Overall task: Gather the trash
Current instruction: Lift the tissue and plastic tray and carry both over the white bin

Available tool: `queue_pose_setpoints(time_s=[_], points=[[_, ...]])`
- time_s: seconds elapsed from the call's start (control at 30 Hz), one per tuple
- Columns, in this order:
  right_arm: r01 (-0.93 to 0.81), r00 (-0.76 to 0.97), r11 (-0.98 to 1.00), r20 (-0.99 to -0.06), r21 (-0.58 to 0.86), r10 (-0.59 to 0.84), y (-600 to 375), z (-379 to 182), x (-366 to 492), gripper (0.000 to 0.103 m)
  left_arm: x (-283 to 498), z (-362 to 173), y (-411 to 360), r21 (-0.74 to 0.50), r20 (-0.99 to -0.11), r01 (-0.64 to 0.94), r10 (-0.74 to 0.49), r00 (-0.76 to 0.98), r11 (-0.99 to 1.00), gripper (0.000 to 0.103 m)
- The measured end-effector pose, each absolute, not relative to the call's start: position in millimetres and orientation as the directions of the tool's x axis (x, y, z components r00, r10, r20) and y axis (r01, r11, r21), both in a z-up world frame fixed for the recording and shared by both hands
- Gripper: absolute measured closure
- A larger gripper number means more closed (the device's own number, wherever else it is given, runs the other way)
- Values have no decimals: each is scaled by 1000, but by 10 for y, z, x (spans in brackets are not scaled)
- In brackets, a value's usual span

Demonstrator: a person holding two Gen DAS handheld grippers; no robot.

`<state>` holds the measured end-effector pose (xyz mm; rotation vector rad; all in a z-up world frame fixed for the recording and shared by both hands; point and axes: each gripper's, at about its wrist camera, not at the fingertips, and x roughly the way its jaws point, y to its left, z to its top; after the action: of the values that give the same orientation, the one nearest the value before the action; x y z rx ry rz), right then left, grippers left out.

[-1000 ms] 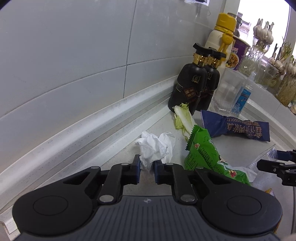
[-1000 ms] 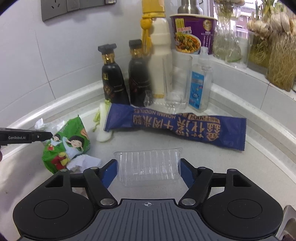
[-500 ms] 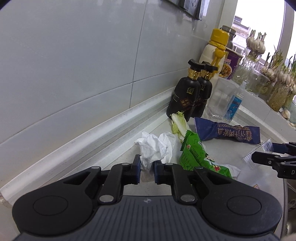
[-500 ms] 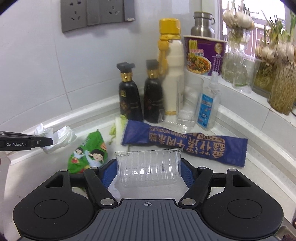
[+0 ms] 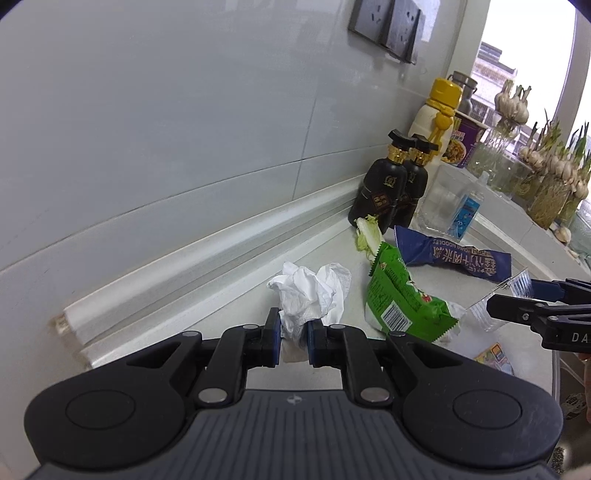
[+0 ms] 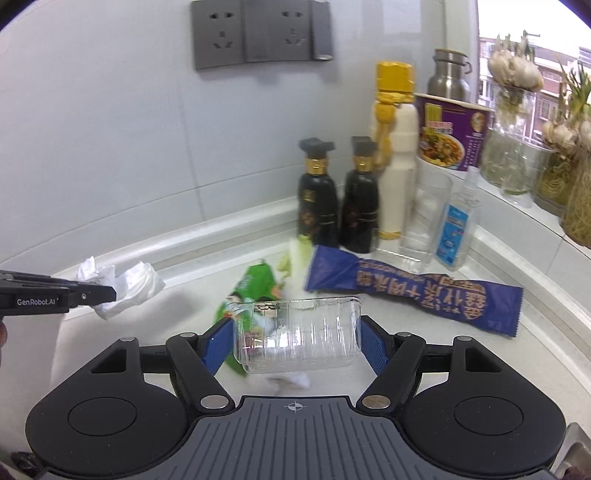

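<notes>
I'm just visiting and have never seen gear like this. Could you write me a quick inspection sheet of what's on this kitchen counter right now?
Surface: pale countertop in a tiled corner.
Job's things: crumpled white tissue; clear plastic tray; green snack bag, blue noodle wrapper and cabbage scrap lie on the counter.
Clutter: two dark bottles, cream bottle with yellow cap, glass, small spray bottle, purple noodle cup, steel flask.
Grippers: left hand-held gripper shut on the tissue; right hand-held gripper clamps the tray's ends.
Cables: nothing seen.
Surroundings: wall sockets; garlic in jars on the windowsill.
</notes>
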<state>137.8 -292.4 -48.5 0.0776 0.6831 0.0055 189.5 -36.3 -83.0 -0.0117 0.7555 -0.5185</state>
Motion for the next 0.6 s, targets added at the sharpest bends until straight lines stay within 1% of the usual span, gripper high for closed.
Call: queue_pose_setpoints(time_s=[0.6], points=[[-151,741,987,-655,52,148,-2050,-401,1226,30,1500,-837,393,-278,-642,298,-408,649,913,91]])
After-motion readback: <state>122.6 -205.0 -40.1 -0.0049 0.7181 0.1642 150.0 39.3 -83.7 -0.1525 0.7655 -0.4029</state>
